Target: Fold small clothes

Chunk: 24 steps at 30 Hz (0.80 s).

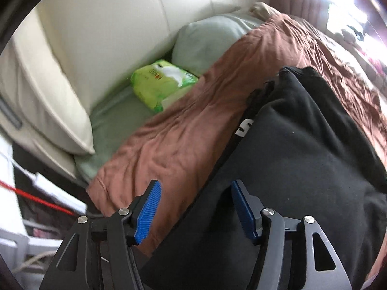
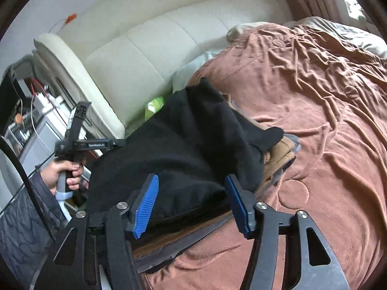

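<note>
A black garment (image 1: 302,157) with a white print lies bunched on the brown blanket (image 1: 181,133). My left gripper (image 1: 196,207) hovers open over the garment's left edge, its blue pads apart and touching nothing. In the right wrist view the black garment (image 2: 183,140) drapes over a stack of folded tan and grey clothes (image 2: 280,154). My right gripper (image 2: 191,203) stands open just in front of the cloth, which shows between the pads without being pinched. A hand (image 2: 65,171) holds the other tool at the left, its fingertips hidden behind the cloth.
A cream padded headboard (image 2: 145,48) runs along the far side of the bed. A green packet (image 1: 162,82) and a pale green pillow (image 1: 205,41) lie beside it. Cluttered shelves with cables (image 2: 41,101) stand left of the bed. Wrinkled brown blanket (image 2: 326,120) spreads to the right.
</note>
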Tool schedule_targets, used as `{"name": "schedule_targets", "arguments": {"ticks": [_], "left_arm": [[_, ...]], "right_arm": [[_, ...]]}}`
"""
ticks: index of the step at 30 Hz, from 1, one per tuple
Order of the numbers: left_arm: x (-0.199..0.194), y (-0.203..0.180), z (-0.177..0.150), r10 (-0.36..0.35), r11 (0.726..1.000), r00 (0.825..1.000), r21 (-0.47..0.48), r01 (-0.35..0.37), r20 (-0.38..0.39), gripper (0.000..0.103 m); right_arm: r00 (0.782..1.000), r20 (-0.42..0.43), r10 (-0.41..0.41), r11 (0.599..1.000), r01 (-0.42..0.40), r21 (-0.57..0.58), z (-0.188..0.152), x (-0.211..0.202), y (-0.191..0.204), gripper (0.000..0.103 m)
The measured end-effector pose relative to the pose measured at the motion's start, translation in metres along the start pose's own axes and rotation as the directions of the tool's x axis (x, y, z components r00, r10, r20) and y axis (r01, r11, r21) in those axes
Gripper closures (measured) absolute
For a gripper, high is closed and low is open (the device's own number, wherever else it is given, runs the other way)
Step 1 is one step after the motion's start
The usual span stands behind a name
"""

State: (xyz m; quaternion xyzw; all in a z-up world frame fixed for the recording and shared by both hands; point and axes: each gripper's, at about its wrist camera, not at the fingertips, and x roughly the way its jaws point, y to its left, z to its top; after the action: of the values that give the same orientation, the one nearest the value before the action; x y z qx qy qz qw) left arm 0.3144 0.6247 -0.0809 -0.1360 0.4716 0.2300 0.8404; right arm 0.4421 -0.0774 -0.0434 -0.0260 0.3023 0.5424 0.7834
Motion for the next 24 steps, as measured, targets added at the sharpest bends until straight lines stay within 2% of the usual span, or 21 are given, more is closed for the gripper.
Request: {"name": "schedule_targets", "arguments": {"ticks": [2, 3, 4, 5, 8, 12, 14, 16, 18, 20, 24], "left_arm": [[0.004, 0.002, -0.007, -0.013, 1.000, 1.000, -0.011, 0.013, -0.003, 0.043], [0.006, 0.002, -0.009, -0.020, 1.000, 1.000, -0.013, 0.020, -0.009, 0.050], [0.009, 0.001, -0.012, -0.049, 0.999, 0.999, -0.020, 0.048, -0.024, 0.072], [0.014, 0.000, -0.018, -0.056, 0.998, 0.997, -0.023, 0.055, -0.049, 0.074], [0.013, -0.008, -0.028, -0.009, 1.000, 0.999, 0.026, 0.010, -0.045, 0.082], [0.005, -0.002, -0.037, -0.013, 1.000, 0.999, -0.002, 0.013, -0.048, 0.086], [0.001, -0.002, -0.040, 0.010, 1.000, 0.999, 0.004, -0.010, -0.040, 0.086], [-0.005, -0.004, -0.040, 0.038, 0.999, 0.999, 0.005, -0.038, -0.019, 0.087], [-0.017, -0.013, -0.040, 0.087, 0.995, 0.996, 0.050, -0.088, 0.022, 0.087], [-0.028, -0.015, -0.042, 0.109, 0.992, 0.993, 0.060, -0.112, 0.047, 0.085], [-0.052, -0.016, -0.048, 0.034, 0.999, 0.996, 0.024, -0.036, 0.087, 0.083]], "right_arm": [[1.000, -0.024, -0.008, 1.000, 0.008, 0.001, 0.002, 0.009, 0.000, 0.051], [0.999, -0.031, -0.011, 1.000, 0.011, 0.002, 0.003, 0.013, 0.001, 0.052], [0.999, -0.040, -0.016, 1.000, 0.016, 0.000, 0.004, 0.018, 0.000, 0.052], [0.999, -0.050, -0.018, 1.000, 0.018, -0.003, 0.006, 0.022, 0.001, 0.052], [0.997, -0.068, -0.024, 1.000, 0.023, -0.009, 0.008, 0.031, -0.001, 0.055], [0.994, -0.097, -0.043, 0.999, 0.042, -0.012, 0.008, 0.037, -0.009, 0.068], [0.994, -0.101, -0.037, 0.999, 0.038, 0.005, 0.008, 0.038, -0.012, 0.073], [0.994, -0.101, -0.037, 0.999, 0.037, 0.000, 0.008, 0.036, -0.011, 0.073], [0.994, -0.098, -0.049, 0.999, 0.046, -0.026, 0.008, 0.030, -0.007, 0.073], [0.997, -0.079, -0.025, 0.999, 0.022, -0.037, 0.009, 0.020, -0.002, 0.071], [0.997, -0.067, 0.023, 0.996, -0.029, -0.086, 0.016, 0.011, 0.015, 0.071]]}}
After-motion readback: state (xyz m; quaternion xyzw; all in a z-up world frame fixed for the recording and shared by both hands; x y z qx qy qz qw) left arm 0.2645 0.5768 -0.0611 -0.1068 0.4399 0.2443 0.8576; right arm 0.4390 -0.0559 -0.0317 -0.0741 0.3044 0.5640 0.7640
